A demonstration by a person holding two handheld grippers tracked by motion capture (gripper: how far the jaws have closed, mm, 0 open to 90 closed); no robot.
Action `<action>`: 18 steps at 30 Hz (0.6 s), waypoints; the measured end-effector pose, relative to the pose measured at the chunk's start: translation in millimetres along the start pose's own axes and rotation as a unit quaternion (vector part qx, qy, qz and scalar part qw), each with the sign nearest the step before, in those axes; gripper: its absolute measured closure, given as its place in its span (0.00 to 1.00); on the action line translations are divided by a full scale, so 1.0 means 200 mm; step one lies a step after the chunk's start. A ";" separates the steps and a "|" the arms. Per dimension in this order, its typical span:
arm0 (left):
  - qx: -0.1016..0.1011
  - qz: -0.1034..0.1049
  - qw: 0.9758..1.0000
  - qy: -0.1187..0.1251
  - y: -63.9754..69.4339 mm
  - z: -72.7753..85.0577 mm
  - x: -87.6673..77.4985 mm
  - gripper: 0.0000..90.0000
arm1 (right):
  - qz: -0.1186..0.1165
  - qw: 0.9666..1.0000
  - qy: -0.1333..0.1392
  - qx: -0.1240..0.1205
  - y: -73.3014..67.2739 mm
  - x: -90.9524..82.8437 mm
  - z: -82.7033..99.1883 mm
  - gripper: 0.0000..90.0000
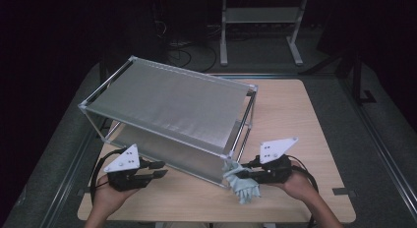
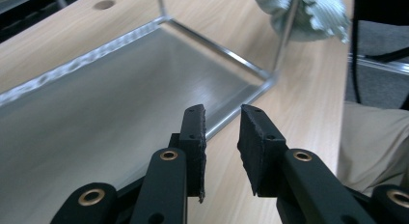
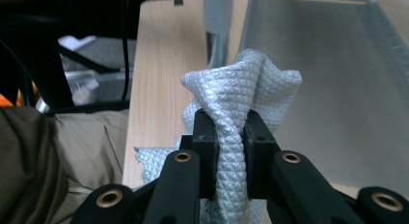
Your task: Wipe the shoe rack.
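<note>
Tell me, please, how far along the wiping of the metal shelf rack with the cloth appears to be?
Done: the right gripper is clamped on the pale cloth and has it at the near corner post of the rack. In hand: the cloth is beside that post; whether it touches is unclear. The left gripper is open and holds nothing, its jaws over the lower shelf's edge. Left: probably the shelves, though no wiped area can be told.

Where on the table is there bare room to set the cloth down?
Bare wood lies right of the metal shelf rack, out to the table edge, and along the near edge between the left tool and the cloth. The left half is crowded by the rack.
</note>
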State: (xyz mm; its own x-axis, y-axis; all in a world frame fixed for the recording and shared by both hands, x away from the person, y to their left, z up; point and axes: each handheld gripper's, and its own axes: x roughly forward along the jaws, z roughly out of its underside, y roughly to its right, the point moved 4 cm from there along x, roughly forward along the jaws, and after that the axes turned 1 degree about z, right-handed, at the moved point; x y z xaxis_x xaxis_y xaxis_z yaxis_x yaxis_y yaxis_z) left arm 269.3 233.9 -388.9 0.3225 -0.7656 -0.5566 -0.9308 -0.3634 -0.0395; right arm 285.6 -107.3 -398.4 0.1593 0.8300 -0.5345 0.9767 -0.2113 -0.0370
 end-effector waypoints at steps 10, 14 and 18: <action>0.027 0.059 0.998 -0.006 0.13 -0.12 0.23 0.78 | 0.059 0.998 0.018 0.007 0.09 -0.33 -0.08 0.88; 0.029 0.071 0.997 -0.006 0.14 -0.14 0.28 0.78 | 0.078 0.997 0.027 -0.009 0.13 -0.42 -0.21 0.88; 0.028 0.075 0.997 -0.003 0.15 -0.15 0.30 0.78 | 0.088 0.995 0.027 -0.028 0.18 -0.45 -0.37 0.88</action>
State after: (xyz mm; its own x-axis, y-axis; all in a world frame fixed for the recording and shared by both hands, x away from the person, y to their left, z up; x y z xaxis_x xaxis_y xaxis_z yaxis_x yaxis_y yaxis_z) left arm 266.7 161.2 -397.6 0.1776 -0.8061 -0.5645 -0.9769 -0.2139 -0.0019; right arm 317.1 -151.1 -289.9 0.3352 0.8091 -0.4827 0.9390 -0.3287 0.1013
